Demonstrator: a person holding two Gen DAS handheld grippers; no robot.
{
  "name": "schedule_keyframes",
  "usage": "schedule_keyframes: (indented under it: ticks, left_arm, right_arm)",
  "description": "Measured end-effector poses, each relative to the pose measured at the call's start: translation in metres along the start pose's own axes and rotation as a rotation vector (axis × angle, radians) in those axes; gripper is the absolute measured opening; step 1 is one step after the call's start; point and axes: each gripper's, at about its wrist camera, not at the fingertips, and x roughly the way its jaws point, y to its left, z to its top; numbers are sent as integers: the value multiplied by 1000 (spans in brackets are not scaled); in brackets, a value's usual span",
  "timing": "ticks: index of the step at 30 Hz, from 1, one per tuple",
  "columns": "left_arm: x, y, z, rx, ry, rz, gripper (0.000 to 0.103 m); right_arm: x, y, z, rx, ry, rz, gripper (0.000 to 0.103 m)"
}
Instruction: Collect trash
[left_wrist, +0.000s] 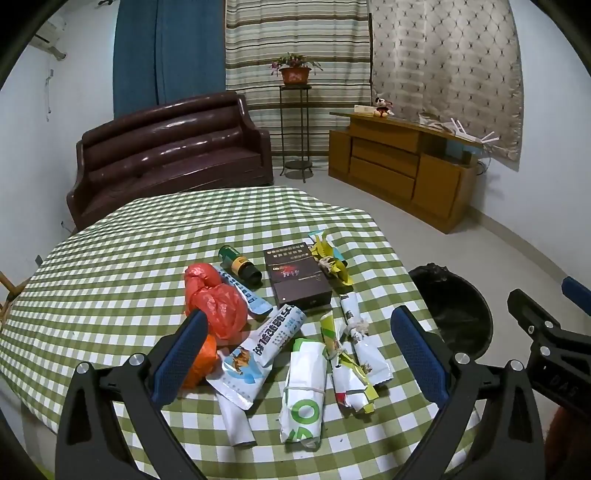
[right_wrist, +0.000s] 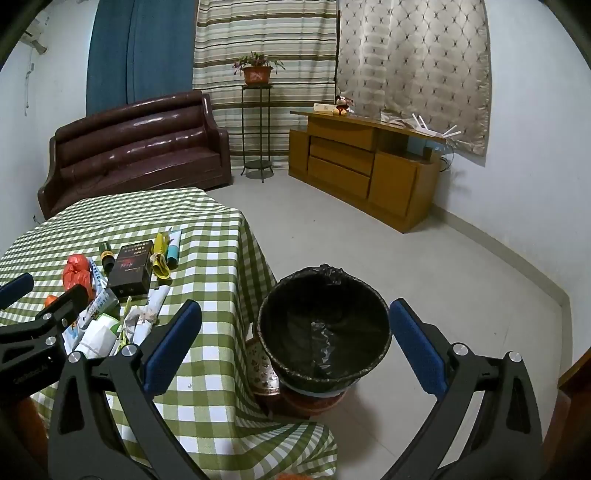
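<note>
Left wrist view: trash pile on checked tabletop (left_wrist: 110, 266), both tools empty.
Left tool (left_wrist: 295, 350) spread wide above wrappers (left_wrist: 303, 384), red bag (left_wrist: 216, 299) and dark box (left_wrist: 297, 275); right tool (right_wrist: 291, 339) spread wide over black-lined bin (right_wrist: 325, 332) on the floor beside the tabletop.

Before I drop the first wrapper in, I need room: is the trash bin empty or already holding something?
Empty: the trash bin shows only its black liner down to the bottom.

A dark brown leather sofa (left_wrist: 173, 147) and a wooden sideboard (left_wrist: 399, 166) stand against curtained white walls, on a pale tiled floor (right_wrist: 424, 258).
</note>
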Motion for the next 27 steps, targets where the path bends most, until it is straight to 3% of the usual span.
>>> schedule_keyframes:
  ticks: [27]
  left_arm:
    - [2,0,-3,-5,9,10,96]
  right_arm:
    - [5,1,-2,-2,1,-1,99]
